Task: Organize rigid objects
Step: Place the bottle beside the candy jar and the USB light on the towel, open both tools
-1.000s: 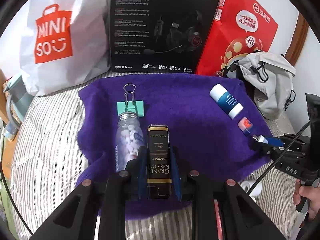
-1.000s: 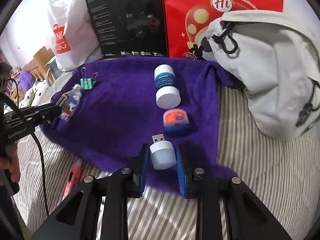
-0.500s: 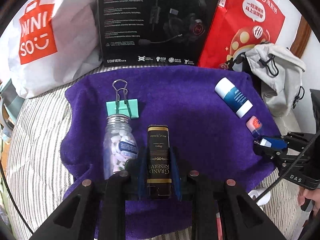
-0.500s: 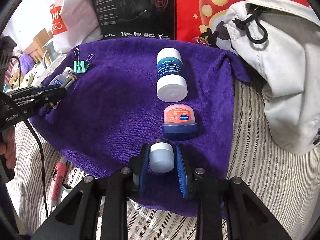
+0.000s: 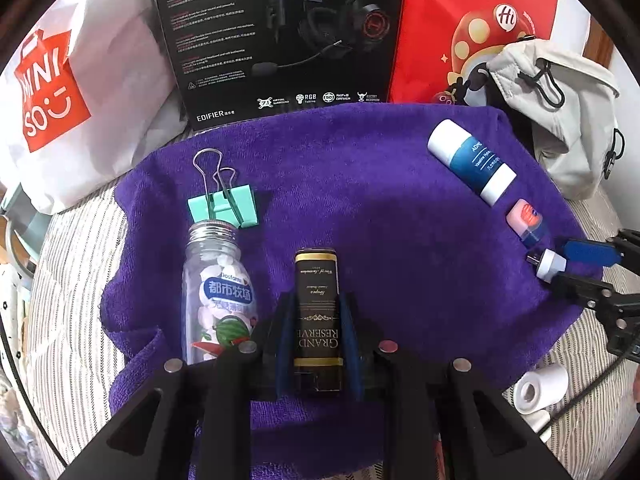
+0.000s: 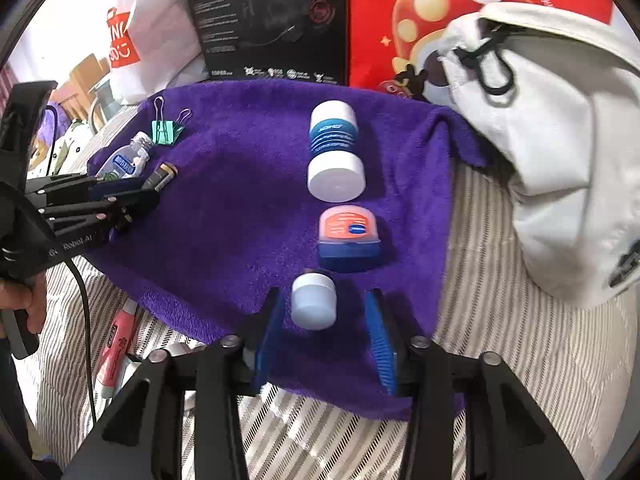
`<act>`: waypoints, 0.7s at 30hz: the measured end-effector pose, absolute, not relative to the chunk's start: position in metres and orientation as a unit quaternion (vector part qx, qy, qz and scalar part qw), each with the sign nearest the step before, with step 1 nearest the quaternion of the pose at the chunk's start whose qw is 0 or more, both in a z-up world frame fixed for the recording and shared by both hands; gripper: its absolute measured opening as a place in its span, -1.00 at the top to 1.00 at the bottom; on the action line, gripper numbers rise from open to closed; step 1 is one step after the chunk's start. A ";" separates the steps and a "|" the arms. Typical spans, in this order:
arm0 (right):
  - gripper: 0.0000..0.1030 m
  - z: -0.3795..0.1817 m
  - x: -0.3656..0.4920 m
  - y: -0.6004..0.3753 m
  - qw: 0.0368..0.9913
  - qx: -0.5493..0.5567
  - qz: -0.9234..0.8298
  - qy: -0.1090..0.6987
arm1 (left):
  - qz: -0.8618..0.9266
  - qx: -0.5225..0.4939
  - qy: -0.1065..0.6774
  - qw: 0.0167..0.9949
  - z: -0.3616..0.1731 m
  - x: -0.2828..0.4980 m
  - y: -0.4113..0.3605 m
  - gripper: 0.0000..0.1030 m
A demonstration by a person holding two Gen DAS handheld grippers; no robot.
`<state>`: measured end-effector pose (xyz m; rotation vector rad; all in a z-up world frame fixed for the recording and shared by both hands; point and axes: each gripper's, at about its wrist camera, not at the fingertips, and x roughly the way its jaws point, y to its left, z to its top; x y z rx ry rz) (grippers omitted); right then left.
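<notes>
Meanwhile a black box (image 5: 317, 312) is clamped between the jaws of the left gripper (image 5: 317, 334) over the purple towel (image 5: 380, 208), beside a bottle (image 5: 218, 292). A small USB plug (image 6: 313, 300) is left lying on the towel between the just-opened jaws of the right gripper (image 6: 324, 332), neither pad touching it

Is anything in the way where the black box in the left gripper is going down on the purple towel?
Nothing visible blocks it. The left gripper holds the black box over bare purple towel. The mint bottle lies close on its left side, apart.
</notes>
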<state>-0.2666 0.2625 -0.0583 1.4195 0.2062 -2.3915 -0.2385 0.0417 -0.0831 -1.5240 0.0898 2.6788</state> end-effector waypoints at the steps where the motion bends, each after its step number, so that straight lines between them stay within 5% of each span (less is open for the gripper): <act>1: 0.12 -0.056 -0.264 0.264 0.177 0.499 -0.846 0.070 | 0.869 -0.494 0.029 0.029 -0.083 -0.239 0.042 0.55; 21: -0.10 -0.028 -0.203 0.291 0.158 0.478 -0.863 0.040 | 0.862 -0.505 0.041 0.025 -0.077 -0.221 0.043 0.31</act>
